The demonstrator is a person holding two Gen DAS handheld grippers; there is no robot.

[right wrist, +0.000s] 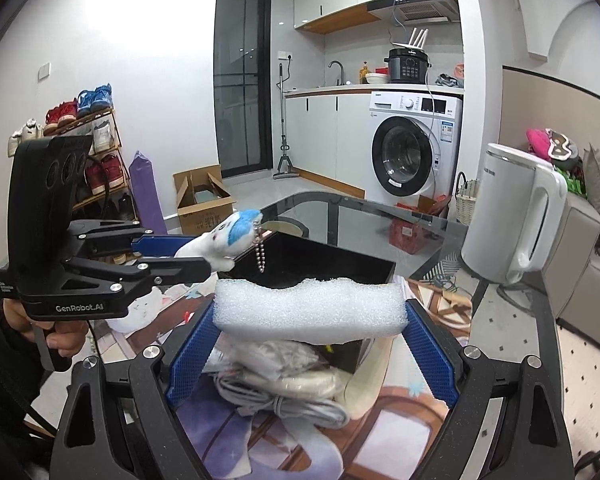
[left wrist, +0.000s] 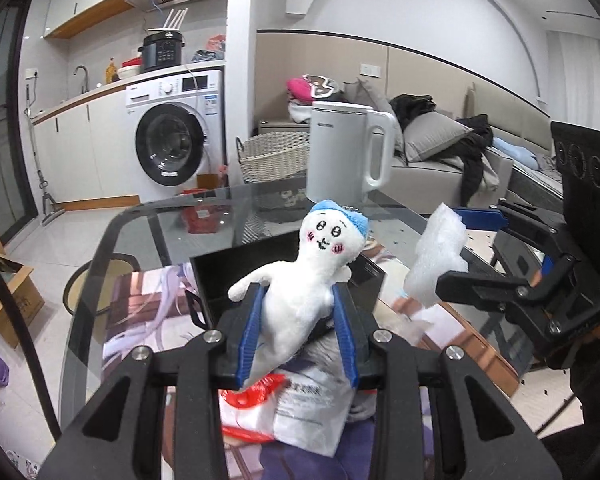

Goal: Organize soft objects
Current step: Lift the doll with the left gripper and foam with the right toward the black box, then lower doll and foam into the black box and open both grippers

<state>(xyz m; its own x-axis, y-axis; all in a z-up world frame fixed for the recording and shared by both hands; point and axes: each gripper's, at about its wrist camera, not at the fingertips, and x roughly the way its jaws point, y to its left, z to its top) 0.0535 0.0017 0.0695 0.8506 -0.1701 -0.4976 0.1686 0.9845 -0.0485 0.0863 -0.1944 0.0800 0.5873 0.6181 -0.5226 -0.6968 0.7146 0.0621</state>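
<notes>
A glass-topped bench (left wrist: 148,216) stands in an open kitchen-lounge, cluttered with bags and cable. The left tool (left wrist: 300,320) is clamped on a white plush doll (left wrist: 312,276) at its waist, held above a black box (left wrist: 220,276). The right tool (right wrist: 312,320) squeezes a white foam block (right wrist: 312,308) by its ends. Both look feather-light and squashy; mid-body grips should hold, though the foam may bow or tear.
</notes>
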